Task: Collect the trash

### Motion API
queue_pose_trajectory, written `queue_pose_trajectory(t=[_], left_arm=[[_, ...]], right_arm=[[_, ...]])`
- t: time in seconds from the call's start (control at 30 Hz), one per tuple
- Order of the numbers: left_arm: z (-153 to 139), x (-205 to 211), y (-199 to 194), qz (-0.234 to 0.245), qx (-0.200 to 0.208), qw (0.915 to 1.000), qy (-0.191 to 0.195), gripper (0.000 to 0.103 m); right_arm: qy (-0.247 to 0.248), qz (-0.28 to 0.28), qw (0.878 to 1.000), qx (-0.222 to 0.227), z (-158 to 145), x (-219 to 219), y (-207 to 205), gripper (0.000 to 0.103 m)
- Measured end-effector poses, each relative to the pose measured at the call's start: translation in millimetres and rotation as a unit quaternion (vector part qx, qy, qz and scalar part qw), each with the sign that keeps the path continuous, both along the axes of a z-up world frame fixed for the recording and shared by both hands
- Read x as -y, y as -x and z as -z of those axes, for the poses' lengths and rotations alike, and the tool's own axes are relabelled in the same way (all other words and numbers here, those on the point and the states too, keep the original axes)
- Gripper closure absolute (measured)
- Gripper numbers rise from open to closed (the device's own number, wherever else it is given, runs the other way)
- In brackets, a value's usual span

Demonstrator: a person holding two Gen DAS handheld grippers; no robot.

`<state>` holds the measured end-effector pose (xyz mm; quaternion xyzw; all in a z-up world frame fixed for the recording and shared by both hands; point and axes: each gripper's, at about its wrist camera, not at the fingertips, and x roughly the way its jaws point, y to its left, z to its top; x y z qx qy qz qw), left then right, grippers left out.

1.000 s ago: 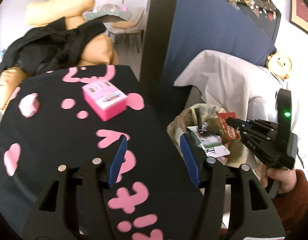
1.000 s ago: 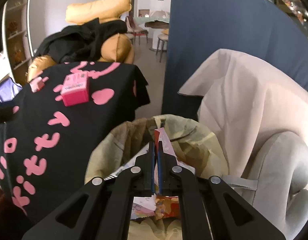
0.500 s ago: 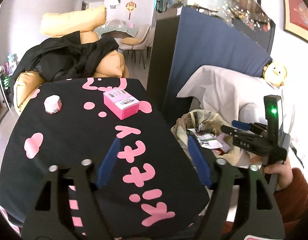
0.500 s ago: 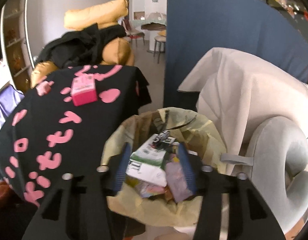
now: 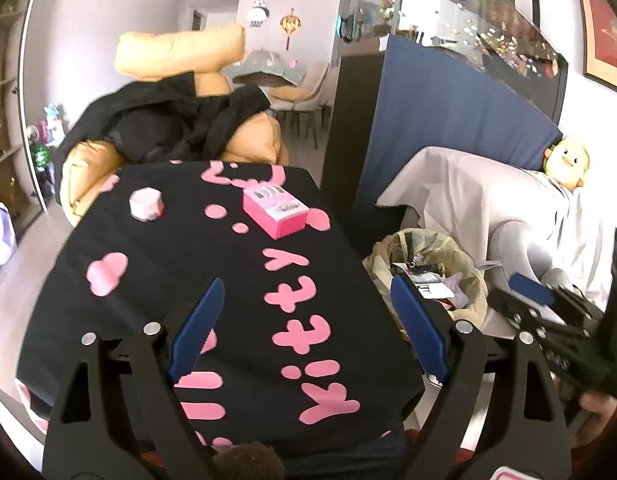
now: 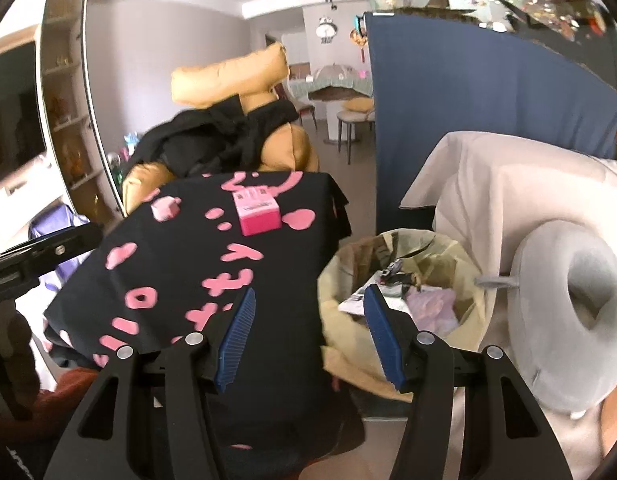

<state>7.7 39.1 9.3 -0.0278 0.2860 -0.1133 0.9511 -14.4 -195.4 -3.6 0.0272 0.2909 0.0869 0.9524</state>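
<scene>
Left wrist view had the left gripper (image 5: 304, 316) over a table draped in a black cloth with pink lettering and blobs (image 5: 160, 280). Its blue-padded jaws stood wide and were opening further, nothing between them but cloth below. Pink rectangular carton with a printed top (image 5: 275, 213) lay on the cloth at about 12 o'clock from the gripper, near the far edge. Small pale pink crumpled lump (image 5: 147, 204) sat at about 11 o'clock, well apart from the carton. Round bin lined with a yellowish plastic bag (image 5: 468, 276) stood on the floor just beside the table's right edge, at about 2 o'clock, holding white printed paper, a dark wrapper and a pale lilac scrap. Right gripper (image 5: 524, 300) showed at about 3 o'clock, dark body blurred, a hand (image 5: 596, 404) under it at the frame edge.

Right wrist view: right gripper (image 6: 308, 320) jaws well apart and opening slightly more, empty, framing the gap between the cloth's hanging side and the bin (image 6: 336, 280). Same trash visible in the bag, at about 1 o'clock. Carton (image 6: 255, 211) at about 11 o'clock on the cloth (image 6: 180, 276), pink lump (image 6: 164, 208) further left. Grey U-shaped neck pillow (image 6: 564, 320) at about 3 o'clock, on a beige-covered seat. Orange cushions with a black garment (image 6: 212, 140) behind the table.
</scene>
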Motion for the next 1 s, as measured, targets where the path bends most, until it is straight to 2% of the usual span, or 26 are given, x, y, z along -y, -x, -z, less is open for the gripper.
queue_pose_trajectory(t=[0.1, 0.23, 0.33, 0.57, 1.0], left_arm=[[-5, 2, 11, -0.010, 0.017, 0.9997, -0.013, 0.022], [-11, 10, 21, -0.021, 0.036, 0.9982, -0.042, 0.022], [-14, 9, 23, -0.022, 0.039, 0.9981, -0.042, 0.022], [-13, 4, 21, -0.041, 0.025, 0.9980, -0.041, 0.022], [-15, 11, 25, -0.030, 0.030, 0.9979, -0.050, 0.022]], right_arm=[[-0.005, -0.008, 1.000, -0.003, -1, -9, 12, 0.049], [0.025, -0.019, 0.999, 0.010, -5, -28, 29, 0.049], [0.035, -0.016, 0.999, 0.019, -7, -32, 36, 0.049], [0.021, 0.003, 0.999, 0.031, -13, -20, 45, 0.049], [0.012, 0.012, 0.999, 0.046, -19, -12, 52, 0.049]])
